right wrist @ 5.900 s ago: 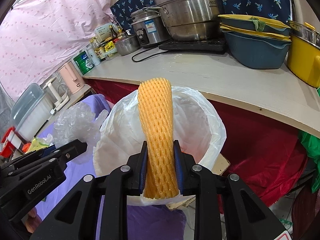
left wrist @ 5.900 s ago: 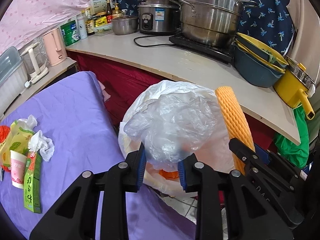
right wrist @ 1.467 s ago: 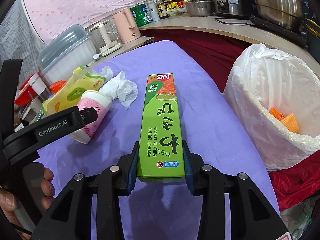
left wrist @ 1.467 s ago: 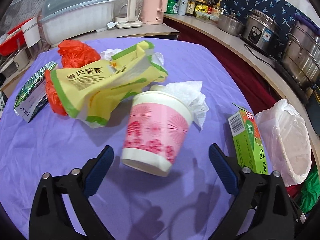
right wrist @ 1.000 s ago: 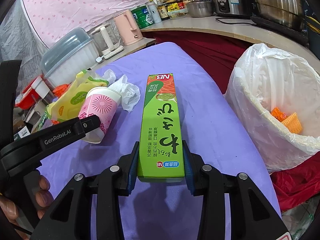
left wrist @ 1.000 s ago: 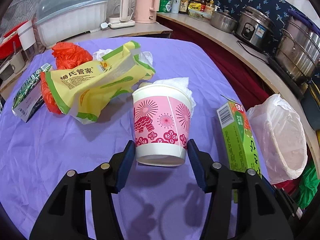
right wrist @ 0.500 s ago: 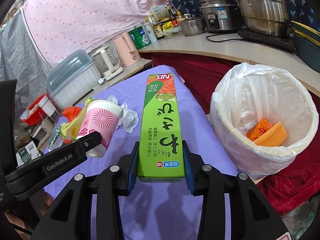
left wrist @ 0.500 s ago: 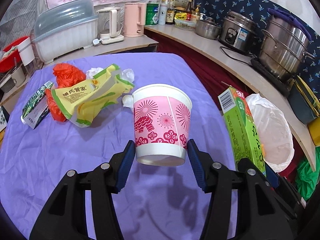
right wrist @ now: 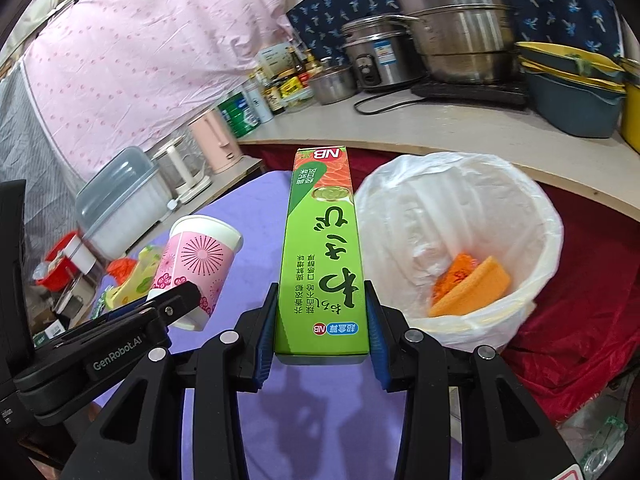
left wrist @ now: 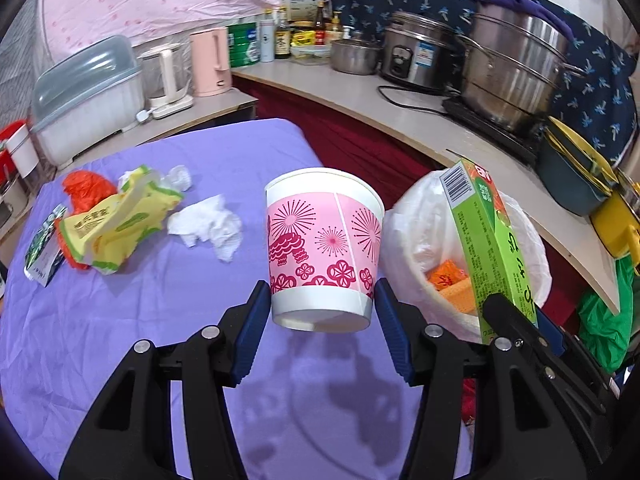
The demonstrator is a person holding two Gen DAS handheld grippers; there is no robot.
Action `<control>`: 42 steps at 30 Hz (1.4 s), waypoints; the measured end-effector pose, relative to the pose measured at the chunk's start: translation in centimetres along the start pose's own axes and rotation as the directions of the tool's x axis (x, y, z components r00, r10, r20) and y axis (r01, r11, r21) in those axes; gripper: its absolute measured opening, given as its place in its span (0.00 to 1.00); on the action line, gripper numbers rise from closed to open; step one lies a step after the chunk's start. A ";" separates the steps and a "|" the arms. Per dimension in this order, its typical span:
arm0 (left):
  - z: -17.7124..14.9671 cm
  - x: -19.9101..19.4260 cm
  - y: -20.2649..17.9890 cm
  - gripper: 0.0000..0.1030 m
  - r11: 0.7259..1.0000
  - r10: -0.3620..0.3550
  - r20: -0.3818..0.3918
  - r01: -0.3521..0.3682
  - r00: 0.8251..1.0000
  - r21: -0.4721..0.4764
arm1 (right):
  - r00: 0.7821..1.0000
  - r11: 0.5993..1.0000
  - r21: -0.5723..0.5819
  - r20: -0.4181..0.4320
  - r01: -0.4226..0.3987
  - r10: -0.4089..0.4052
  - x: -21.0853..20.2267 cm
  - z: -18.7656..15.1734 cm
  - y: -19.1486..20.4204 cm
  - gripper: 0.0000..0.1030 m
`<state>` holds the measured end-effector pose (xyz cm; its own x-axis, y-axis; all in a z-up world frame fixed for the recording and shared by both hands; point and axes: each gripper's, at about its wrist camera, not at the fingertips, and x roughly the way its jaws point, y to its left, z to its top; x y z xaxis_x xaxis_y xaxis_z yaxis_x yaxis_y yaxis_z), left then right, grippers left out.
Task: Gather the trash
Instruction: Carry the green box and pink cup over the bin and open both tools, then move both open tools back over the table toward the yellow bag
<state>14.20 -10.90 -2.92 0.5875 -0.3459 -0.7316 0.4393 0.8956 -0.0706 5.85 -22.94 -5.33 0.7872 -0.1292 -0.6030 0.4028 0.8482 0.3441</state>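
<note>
My left gripper (left wrist: 322,318) is shut on a pink-and-white paper cup (left wrist: 322,240) and holds it upright above the purple table, left of the bin. My right gripper (right wrist: 322,332) is shut on a long green carton (right wrist: 324,264), held just left of the white-bagged trash bin (right wrist: 536,216). The bin holds orange foam net and clear plastic. The carton (left wrist: 488,240) and the bin (left wrist: 416,224) also show in the left wrist view, and the cup (right wrist: 196,264) in the right wrist view. A crumpled tissue (left wrist: 208,226), a yellow-green bag (left wrist: 120,220), an orange bag (left wrist: 86,186) and a small carton (left wrist: 42,246) lie on the table.
The purple table (left wrist: 120,340) ends just before the bin. A curved counter (left wrist: 420,128) behind carries steel pots (left wrist: 508,68), a rice cooker, bowls, bottles and a pink kettle (left wrist: 210,62). A covered dish rack (left wrist: 88,92) stands at far left. Red cloth hangs below the counter.
Both grippers have moved right toward the bin with the cup and the green carton still in them. The tissue that was behind the cup lies uncovered on the table.
</note>
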 end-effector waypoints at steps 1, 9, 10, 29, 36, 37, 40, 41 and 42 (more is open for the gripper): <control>0.1 0.1 -0.7 0.50 1.000 -0.005 -0.002 0.005 1.000 0.010 | 1.000 1.000 0.005 0.003 0.009 -0.009 -0.2 0.1 -0.6 0.37; 0.5 1.7 -6.1 0.50 0.994 -0.066 -0.029 0.068 0.997 0.086 | 0.996 0.994 0.069 0.017 0.085 -0.086 -1.2 1.1 -6.2 0.37; 0.5 1.9 -6.7 0.50 0.993 -0.074 -0.032 0.076 0.997 0.093 | 0.996 0.993 0.073 0.018 0.090 -0.092 -1.2 1.2 -6.6 0.37; 1.4 7.1 -11.8 0.50 0.980 -0.083 -0.120 0.103 0.989 0.170 | 0.987 0.980 0.120 -0.040 0.161 -0.158 1.0 1.1 -11.4 0.37; 1.6 7.0 -11.6 0.74 0.983 -0.069 -0.084 0.082 0.994 0.162 | 0.985 0.978 0.118 -0.025 0.173 -0.171 1.5 1.5 -11.3 0.46; 1.7 6.9 -11.6 0.75 0.984 -0.067 -0.078 0.079 0.995 0.162 | 0.985 0.977 0.120 -0.020 0.175 -0.174 1.5 1.7 -11.1 0.48; 1.8 6.8 -11.3 0.76 0.985 -0.065 -0.075 0.076 0.995 0.155 | 0.985 0.978 0.118 -0.011 0.173 -0.173 1.4 1.9 -10.9 0.49; 1.8 6.8 -11.1 0.76 0.986 -0.064 -0.077 0.075 0.995 0.149 | 0.985 0.978 0.116 -0.009 0.173 -0.174 1.3 1.9 -10.8 0.49; 1.9 6.8 -10.9 0.76 0.987 -0.063 -0.076 0.074 0.995 0.144 | 0.985 0.979 0.114 -0.008 0.172 -0.172 1.2 1.9 -10.6 0.49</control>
<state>14.67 -23.55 -5.82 0.5051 -0.3795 -0.7752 0.5749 0.8178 -0.0257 3.42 -33.08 -8.36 0.7024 -0.2693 -0.6588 0.5826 0.7492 0.3149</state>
